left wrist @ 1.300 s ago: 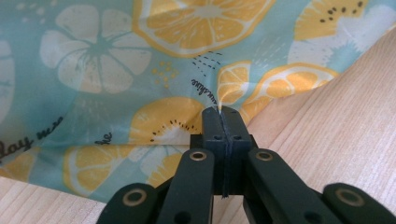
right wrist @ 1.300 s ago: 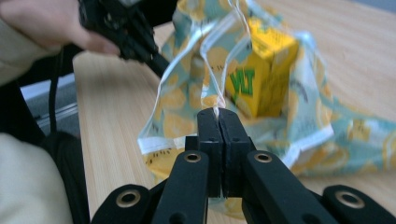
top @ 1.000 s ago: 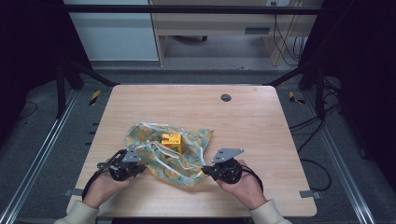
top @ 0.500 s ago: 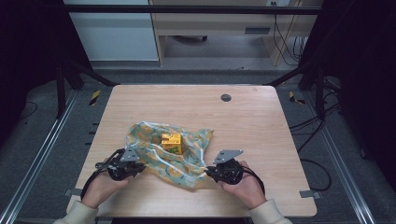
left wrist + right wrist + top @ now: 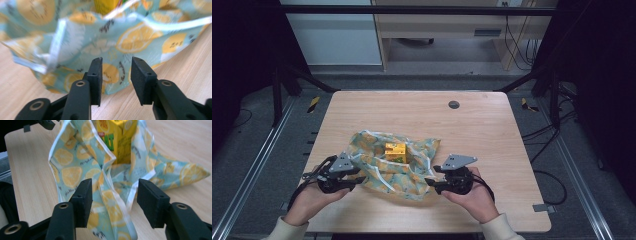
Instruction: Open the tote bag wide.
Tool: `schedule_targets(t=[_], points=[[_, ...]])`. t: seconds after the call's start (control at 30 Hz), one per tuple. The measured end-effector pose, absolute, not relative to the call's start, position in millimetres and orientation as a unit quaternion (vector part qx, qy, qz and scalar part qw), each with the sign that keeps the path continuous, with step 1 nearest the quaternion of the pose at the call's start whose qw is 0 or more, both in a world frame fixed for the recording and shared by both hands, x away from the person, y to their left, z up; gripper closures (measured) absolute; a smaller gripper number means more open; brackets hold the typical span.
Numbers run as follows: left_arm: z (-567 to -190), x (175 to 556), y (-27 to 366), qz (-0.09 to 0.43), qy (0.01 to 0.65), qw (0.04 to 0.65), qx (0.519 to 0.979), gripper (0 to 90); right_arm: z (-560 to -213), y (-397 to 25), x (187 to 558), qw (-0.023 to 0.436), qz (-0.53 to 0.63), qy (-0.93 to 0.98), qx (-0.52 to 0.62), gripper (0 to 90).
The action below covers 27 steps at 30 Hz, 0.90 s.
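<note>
From above, a lemon-print cloth (image 5: 397,165) lay crumpled between both grippers, a yellow carton (image 5: 395,152) on it. The left gripper (image 5: 116,72) stood released, cloth just beyond its jaws. The right gripper (image 5: 113,195) gaped around a fold; tugging it might topple the carton.
</note>
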State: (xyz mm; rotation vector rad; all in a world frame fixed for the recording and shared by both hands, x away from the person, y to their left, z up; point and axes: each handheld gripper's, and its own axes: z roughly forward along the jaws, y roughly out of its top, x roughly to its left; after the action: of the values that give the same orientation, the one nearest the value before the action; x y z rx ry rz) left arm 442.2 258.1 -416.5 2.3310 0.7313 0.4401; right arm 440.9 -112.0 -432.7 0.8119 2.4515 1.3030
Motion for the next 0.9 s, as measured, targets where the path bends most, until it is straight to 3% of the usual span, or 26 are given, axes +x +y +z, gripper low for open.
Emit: schedule_targets(t=[0.1,0.33,0.57,0.63,0.73,0.77,0.8,0.83,0.87,0.9], points=[[-401.8,440.9,262.1,0.194,0.281,0.339,0.877,56.8,-421.6,-106.8,446.8,0.132,0.449,0.840,0.275,42.3],[-395.3,456.6,263.6,0.216,0.282,0.340,0.871,42.4,-410.6,-90.8,470.9,0.148,0.435,0.845,0.273,43.8],[-401.8,481.3,258.1,0.198,0.288,0.350,0.869,30.3,-424.0,-62.1,505.5,0.145,0.390,0.864,0.284,44.0],[-406.7,487.3,250.7,0.171,0.273,0.348,0.880,24.8,-429.9,-54.5,514.1,0.147,0.375,0.868,0.290,44.2],[-411.7,489.6,244.4,0.162,0.261,0.339,0.889,22.7,-434.2,-50.4,518.8,0.146,0.360,0.873,0.297,44.9],[-414.9,491.0,241.7,0.158,0.257,0.333,0.894,21.5,-437.7,-47.6,522.5,0.145,0.350,0.877,0.296,54.9],[-418.2,492.5,239.8,0.155,0.254,0.324,0.898,21.5,-437.7,-47.6,522.5,0.145,0.350,0.877,0.296,54.9],[-425.5,494.3,237.8,0.148,0.258,0.311,0.903,23.4,-438.5,-46.6,524.3,0.150,0.348,0.877,0.295,68.6],[-425.5,494.3,237.8,0.148,0.258,0.311,0.903,28.5,-438.5,-46.6,524.3,0.150,0.348,0.877,0.295,68.6],[-432.6,496.1,238.3,0.139,0.263,0.295,0.908,33.1,-436.4,-47.3,526.1,0.156,0.350,0.876,0.292,79.9]])
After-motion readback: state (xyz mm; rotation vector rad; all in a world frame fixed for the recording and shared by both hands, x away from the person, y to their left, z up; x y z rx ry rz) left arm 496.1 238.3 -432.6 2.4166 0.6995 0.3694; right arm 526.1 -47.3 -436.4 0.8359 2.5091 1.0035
